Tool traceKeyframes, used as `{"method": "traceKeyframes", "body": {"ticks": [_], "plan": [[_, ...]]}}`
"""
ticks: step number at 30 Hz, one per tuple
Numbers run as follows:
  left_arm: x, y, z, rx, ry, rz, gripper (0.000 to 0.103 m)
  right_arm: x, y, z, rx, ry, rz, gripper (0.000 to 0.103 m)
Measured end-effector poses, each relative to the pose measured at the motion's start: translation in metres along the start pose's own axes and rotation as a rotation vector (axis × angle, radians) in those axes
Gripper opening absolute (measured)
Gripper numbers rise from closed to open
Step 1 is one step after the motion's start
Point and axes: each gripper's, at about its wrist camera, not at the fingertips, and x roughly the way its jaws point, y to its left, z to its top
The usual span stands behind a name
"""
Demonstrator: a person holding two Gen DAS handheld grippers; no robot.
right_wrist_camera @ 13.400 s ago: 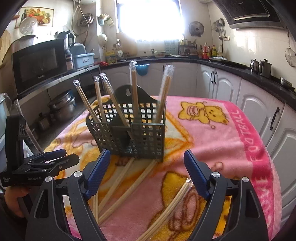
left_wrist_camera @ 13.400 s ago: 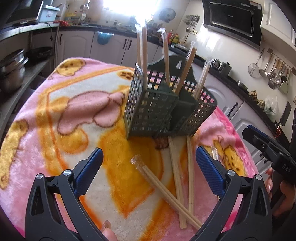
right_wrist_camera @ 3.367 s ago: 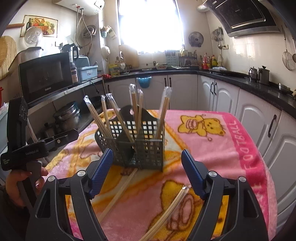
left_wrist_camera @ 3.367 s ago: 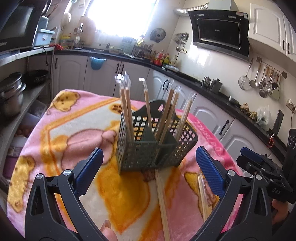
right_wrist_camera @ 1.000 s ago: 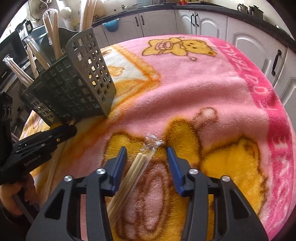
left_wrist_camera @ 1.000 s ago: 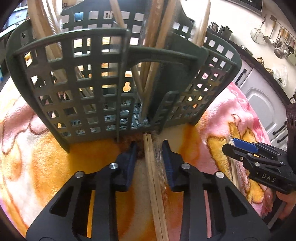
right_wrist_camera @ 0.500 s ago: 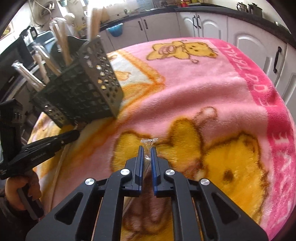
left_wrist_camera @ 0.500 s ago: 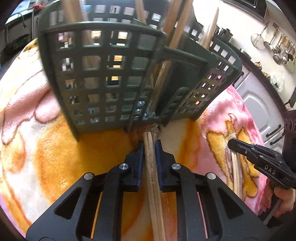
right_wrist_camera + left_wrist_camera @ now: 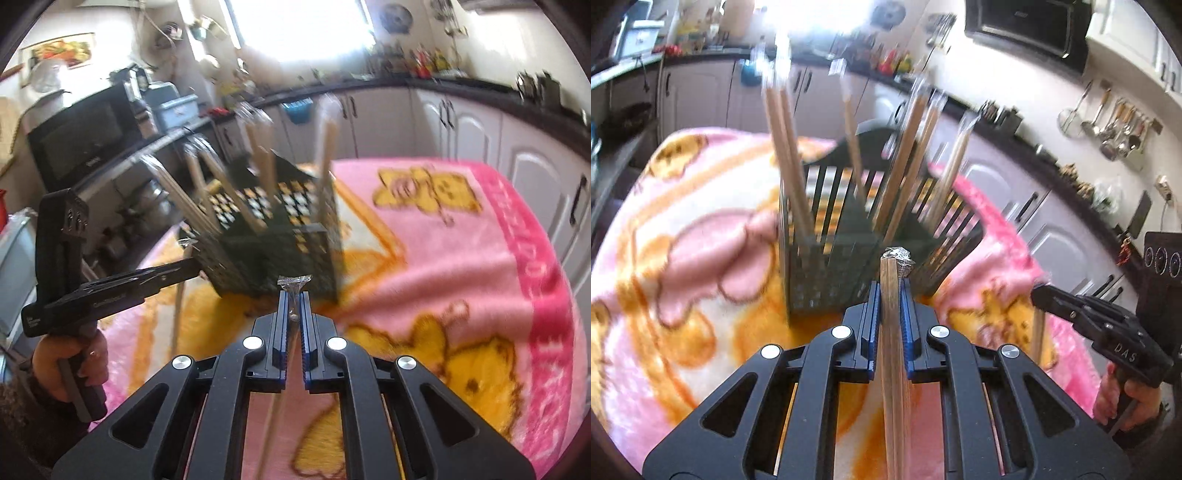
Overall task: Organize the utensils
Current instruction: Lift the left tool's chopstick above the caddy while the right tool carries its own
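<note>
Two wrapped pairs of chopsticks are off the blanket, one in each gripper. The left gripper (image 9: 890,291) is clamped on a pair of wooden chopsticks (image 9: 894,350) whose long axis runs straight along the fingers, the plastic-wrapped tip pointing away toward the holder. The right gripper (image 9: 294,299) has just been closing and pinches the second wrapped pair (image 9: 293,291) (only the crinkled wrapper end shows past the pads, and a blurred shaft trails back below). Just beyond both tips stands one dark green lattice holder (image 9: 827,266) on the pink cartoon blanket (image 9: 461,266). In it stand about six wrapped pairs, upright and fanned outward, though blur makes the count uncertain. The holder sits near the blanket's middle; white cabinets (image 9: 480,140) curve behind, far right.
</note>
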Motion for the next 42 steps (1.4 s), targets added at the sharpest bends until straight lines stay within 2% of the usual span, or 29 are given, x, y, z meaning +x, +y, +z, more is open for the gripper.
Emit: {"method": "traceKeyframes", "body": {"ticks": [10, 18, 26, 34, 42], "plan": [[-0.052, -0.023, 0.044, 0.053, -0.17, -0.053, 0.005, -0.044, 0.037, 0.052, -0.095, -0.183, 0.037, 0.006], [-0.077, -0.042, 0.083, 0.081, -0.288, -0.067, 0.003, -0.065, 0.046, 0.094, -0.112, -0.336, 0.036, 0.006], [-0.098, -0.053, 0.115, 0.102, -0.386, -0.058, 0.003, -0.076, 0.048, 0.126, -0.128, -0.429, 0.021, 0.006], [-0.098, -0.052, 0.137, 0.106, -0.429, -0.021, 0.003, -0.085, 0.044, 0.151, -0.156, -0.526, -0.015, 0.006], [-0.078, -0.047, 0.135, 0.102, -0.426, 0.025, 0.003, -0.063, 0.035, 0.157, -0.186, -0.561, -0.09, 0.006]]}}
